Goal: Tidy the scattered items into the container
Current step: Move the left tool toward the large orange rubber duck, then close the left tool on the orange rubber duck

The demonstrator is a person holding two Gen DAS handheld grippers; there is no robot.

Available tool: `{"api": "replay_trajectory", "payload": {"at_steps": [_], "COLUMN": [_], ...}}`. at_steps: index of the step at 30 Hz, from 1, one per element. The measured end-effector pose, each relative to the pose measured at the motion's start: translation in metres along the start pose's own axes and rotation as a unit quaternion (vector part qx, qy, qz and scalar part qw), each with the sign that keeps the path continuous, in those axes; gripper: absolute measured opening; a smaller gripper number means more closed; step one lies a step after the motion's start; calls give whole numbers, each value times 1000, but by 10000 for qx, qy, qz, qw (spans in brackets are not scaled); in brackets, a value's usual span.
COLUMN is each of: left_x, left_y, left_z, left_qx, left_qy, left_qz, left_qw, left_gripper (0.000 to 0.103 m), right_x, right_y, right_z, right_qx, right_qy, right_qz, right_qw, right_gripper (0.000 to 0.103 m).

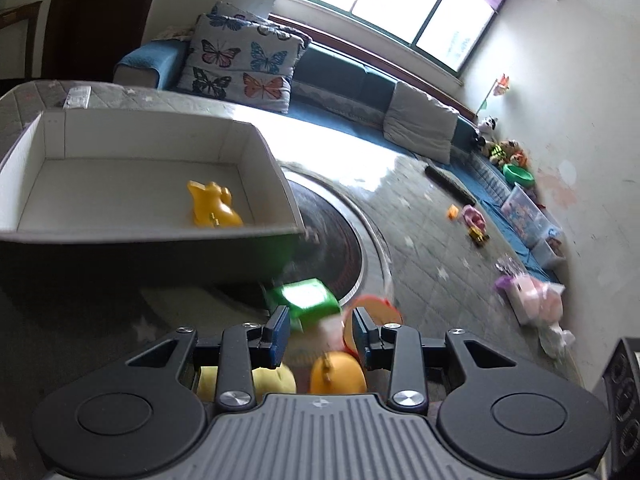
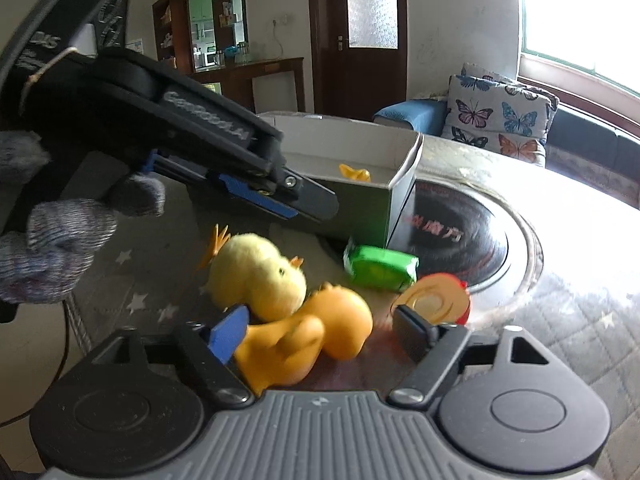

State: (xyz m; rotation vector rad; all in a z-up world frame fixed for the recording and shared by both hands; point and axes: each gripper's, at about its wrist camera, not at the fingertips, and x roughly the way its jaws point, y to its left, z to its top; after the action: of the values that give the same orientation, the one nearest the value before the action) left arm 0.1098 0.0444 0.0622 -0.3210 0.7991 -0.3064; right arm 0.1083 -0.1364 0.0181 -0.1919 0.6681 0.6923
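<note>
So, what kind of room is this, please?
Most likely a living room at home: a long blue sofa with butterfly cushions under a window, and toys piled along the wall.

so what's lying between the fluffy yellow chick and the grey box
In the right wrist view that stretch of star-patterned mat is bare on the ground. Only the left gripper crosses above it, jaws open. The fluffy chick sits apart from the grey box.

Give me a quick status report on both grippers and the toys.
Left gripper open, empty. Right gripper open around orange duck, not gripping. One yellow toy in box. Nothing blocking.
</note>
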Motion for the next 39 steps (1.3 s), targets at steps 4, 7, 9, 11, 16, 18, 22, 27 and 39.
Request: {"api": "replay_trajectory", "payload": {"at_steps": [4, 7, 9, 11, 16, 18, 22, 27, 39], "left_x": [0, 4, 7, 9, 17, 21, 30, 36, 50], "left_y": [-4, -6, -7, -9, -13, -14, -16, -17, -14], "left_z": [-16, -26, -28, -30, -30, -30, -31, -28, -26], "left_qx": [45, 35, 42, 59, 108, 113, 149, 141, -42], "left_qy": [205, 356, 427, 482, 602, 644, 737, 816, 1093], "left_qz": [-52, -52, -63, -84, -33, 11, 141, 265, 328], "left_qw": [9998, 9993, 9991, 9988, 9981, 9979, 9971, 9962, 9935], "left_gripper": [36, 36, 36, 36, 36, 36, 36, 38, 46], "right_x": [3, 7, 9, 10, 13, 13, 16, 21, 26], "right_y": [5, 7, 8, 9, 10, 9, 9, 11, 10], "right_z": [-10, -14, -17, -19, -22, -23, -25, -26, -29], "right_qx": [21, 74, 101, 124, 144, 158, 184, 182, 206], "right_qy": [93, 149, 189, 210, 237, 248, 275, 298, 312], "right_qz": [26, 59, 71, 101, 110, 115, 155, 208, 212], "right_qw": [10000, 9998, 9997, 9997, 9996, 9995, 9993, 9992, 9991], "right_gripper": [84, 86, 86, 86, 86, 86, 86, 86, 83]}}
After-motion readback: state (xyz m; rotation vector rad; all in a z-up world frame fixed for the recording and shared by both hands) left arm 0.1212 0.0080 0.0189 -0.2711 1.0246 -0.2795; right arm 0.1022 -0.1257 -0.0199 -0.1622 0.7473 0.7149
